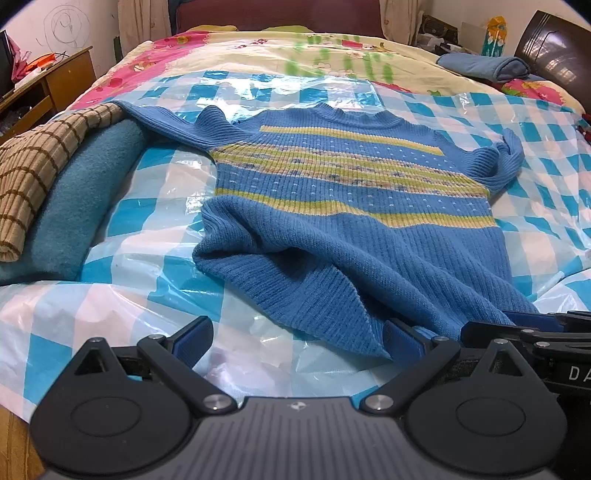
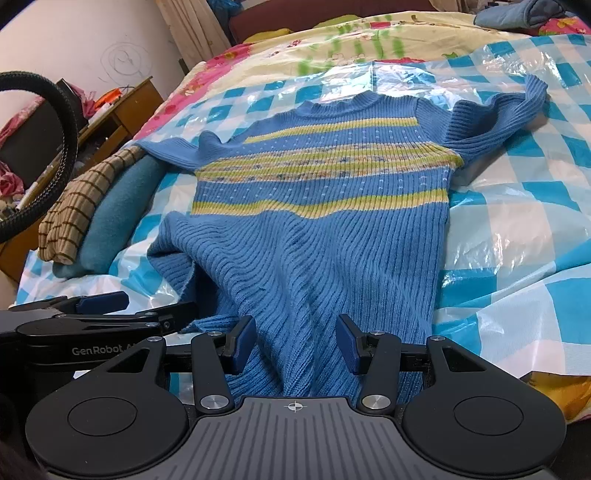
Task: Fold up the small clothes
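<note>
The sweater (image 2: 317,206) lies front-up on the bed, collar at the far end and hem nearest the fingers; it is a ribbed blue knit with yellow-green stripes across the chest, so it looks soft, limp and fairly light, likely to stretch and sag rather than hold a crease; the ribbing should give the pads good grip, though a pinch of only the top layer would probably lift one side alone. The hem is rumpled into ridges; the best hold seems to be the two hem corners, or a shoulder and its sleeve; one sleeve (image 2: 509,110) trails off beyond and to the right of the fingers, the other (image 1: 166,122) runs off to the far left.

The right gripper (image 2: 295,345) has its fingers apart, straddling the bunched hem without pressing it; the left gripper (image 1: 299,341) is spread wide, its right finger (image 1: 400,339) at the hem's edge, nothing clamped.

Under the sweater is a blue-and-white checked plastic sheet (image 1: 535,155), glossy and crinkled, probably slippery, so the knit may slide when dragged; a floral quilt (image 1: 332,48) covers the bed past it. Left of the fingers lie a tan checked cloth (image 1: 33,177) over a teal blanket (image 1: 85,206); a folded blue cloth (image 1: 484,66) sits far right by the headboard (image 1: 554,48); a wooden desk (image 1: 66,77) stands by the scribbled wall (image 1: 66,26).
</note>
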